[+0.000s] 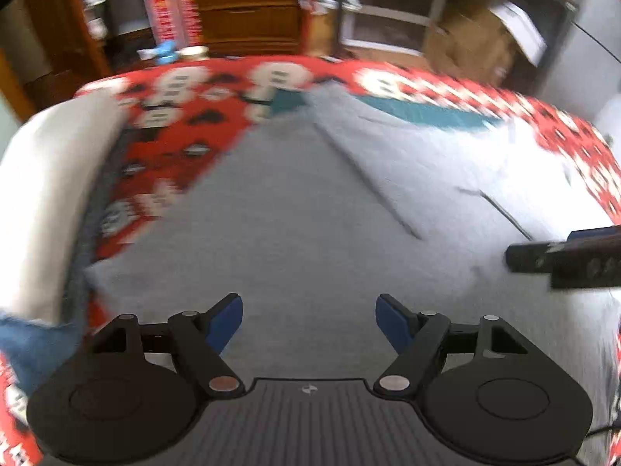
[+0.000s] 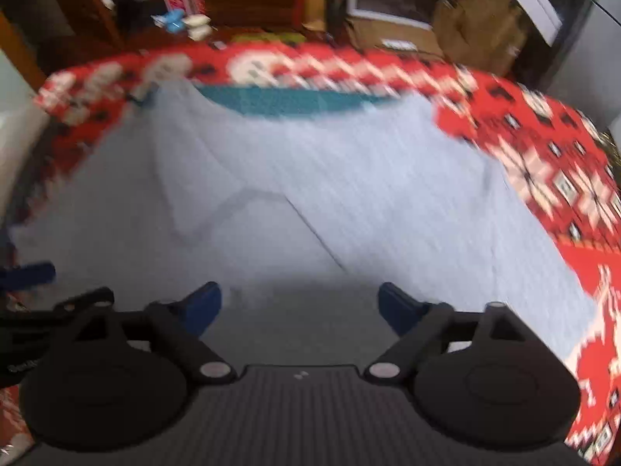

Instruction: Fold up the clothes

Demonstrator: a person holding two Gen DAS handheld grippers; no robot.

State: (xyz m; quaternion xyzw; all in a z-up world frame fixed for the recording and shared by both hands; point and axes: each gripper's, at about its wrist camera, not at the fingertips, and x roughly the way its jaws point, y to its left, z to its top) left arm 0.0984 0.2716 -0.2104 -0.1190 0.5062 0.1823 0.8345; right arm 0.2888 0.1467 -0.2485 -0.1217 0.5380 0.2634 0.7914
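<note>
A light grey garment (image 1: 310, 202) lies spread on a table under a red patterned cloth (image 1: 174, 136); a teal band (image 1: 427, 110) shows at its far edge. My left gripper (image 1: 309, 324) hovers open over the garment's near part, nothing between its blue pads. In the right wrist view the same grey garment (image 2: 330, 186) fills the middle, with a fold ridge and the teal band (image 2: 279, 101) at the far side. My right gripper (image 2: 299, 308) is open above it and holds nothing. Each gripper shows at the edge of the other's view. Both views are blurred.
A stack of folded white and grey fabric (image 1: 50, 202) sits at the table's left, with blue cloth (image 1: 35, 345) below it. Beyond the table stand a wooden dresser (image 1: 248, 7), shelves (image 1: 396, 4) and a cardboard box (image 1: 473, 39).
</note>
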